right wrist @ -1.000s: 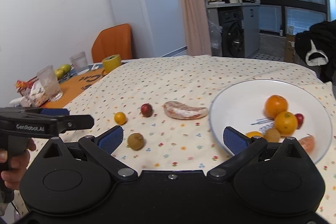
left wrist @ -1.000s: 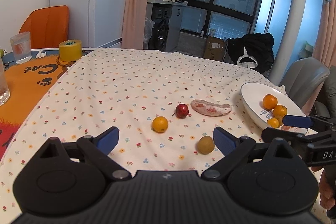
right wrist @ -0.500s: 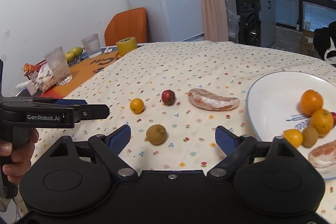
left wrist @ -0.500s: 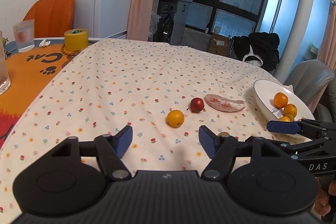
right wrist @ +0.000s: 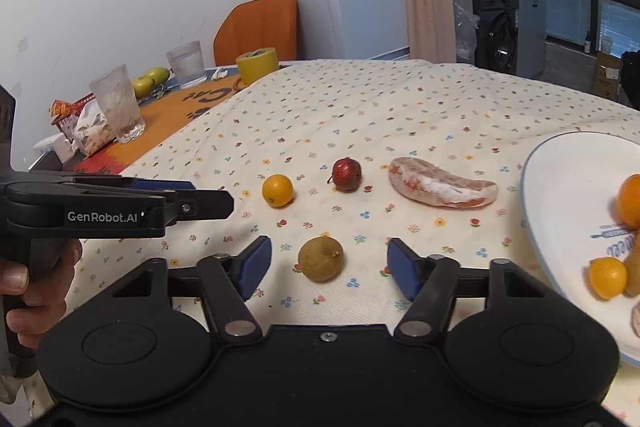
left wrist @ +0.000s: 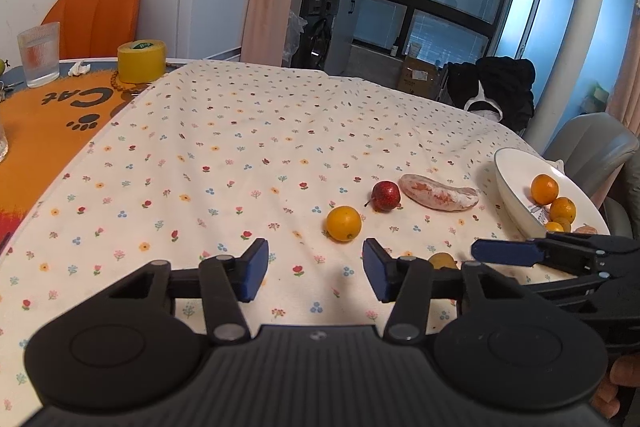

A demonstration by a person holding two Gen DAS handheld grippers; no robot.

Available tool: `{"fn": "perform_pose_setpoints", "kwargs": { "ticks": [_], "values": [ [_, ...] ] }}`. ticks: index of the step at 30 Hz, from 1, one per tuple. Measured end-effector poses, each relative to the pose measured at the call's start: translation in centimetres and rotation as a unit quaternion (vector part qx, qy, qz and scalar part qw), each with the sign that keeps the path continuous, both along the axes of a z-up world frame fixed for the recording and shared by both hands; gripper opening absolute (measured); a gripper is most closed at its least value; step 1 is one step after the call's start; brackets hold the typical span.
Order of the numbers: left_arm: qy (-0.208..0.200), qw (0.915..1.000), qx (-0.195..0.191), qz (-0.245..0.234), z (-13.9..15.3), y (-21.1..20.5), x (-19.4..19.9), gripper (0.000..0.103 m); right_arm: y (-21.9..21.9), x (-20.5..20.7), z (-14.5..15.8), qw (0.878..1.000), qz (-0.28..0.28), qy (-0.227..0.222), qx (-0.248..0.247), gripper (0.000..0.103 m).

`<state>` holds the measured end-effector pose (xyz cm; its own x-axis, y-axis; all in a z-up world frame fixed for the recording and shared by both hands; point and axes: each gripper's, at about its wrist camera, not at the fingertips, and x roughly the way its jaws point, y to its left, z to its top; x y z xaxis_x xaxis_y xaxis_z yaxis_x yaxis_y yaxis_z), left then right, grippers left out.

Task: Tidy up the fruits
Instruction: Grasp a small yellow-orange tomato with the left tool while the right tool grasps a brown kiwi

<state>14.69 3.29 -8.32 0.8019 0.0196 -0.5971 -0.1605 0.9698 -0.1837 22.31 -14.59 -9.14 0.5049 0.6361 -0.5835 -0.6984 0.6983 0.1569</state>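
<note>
Between the right gripper's (right wrist: 329, 264) spread jaws — a dull, brown-green fruit (right wrist: 320, 258); left gripper (left wrist: 315, 269) open too.

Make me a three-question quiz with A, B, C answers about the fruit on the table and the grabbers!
1. Where is the brownish fruit?
A. on the plate
B. between the right gripper's fingers
C. beside the glass

2. How many fruits lie loose on the tablecloth?
A. two
B. four
C. six

3. How is the left gripper?
A. open, empty
B. shut on an orange
C. holding a cup

Answers: 1 B, it sits on the cloth between the blue pads. 2 B, small orange, red fruit, peeled segment, brownish fruit. 3 A, fingers apart over bare cloth.
</note>
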Motion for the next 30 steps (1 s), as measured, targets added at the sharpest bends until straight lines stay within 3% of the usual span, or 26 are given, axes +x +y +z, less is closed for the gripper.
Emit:
{"fn": "perform_pose_setpoints", "kwargs": {
  "ticks": [3,5,27,30],
  "values": [
    [0.003,1.0,0.0,0.0,-0.1,0.0,0.4,0.051,0.6,0.3,-0.4,1.0,0.008,0.006,-0.007,0.044],
    [0.005,1.0,0.001,-0.002,-0.2,0.0,0.7,0.051,0.7,0.5,-0.8,1.0,0.011,0.014,-0.011,0.025],
    [0.019,0.9997,0.012,-0.013,-1.2,-1.8,4.7,0.047,-2.0,1.7,0.3,1.0,-0.019,0.002,-0.003,0.025],
    [0.023,0.9996,0.007,-0.013,-1.5,-1.9,5.1,0.03,-2.5,1.8,0.5,1.0,-0.025,0.0,-0.003,0.025]
  ]
}}
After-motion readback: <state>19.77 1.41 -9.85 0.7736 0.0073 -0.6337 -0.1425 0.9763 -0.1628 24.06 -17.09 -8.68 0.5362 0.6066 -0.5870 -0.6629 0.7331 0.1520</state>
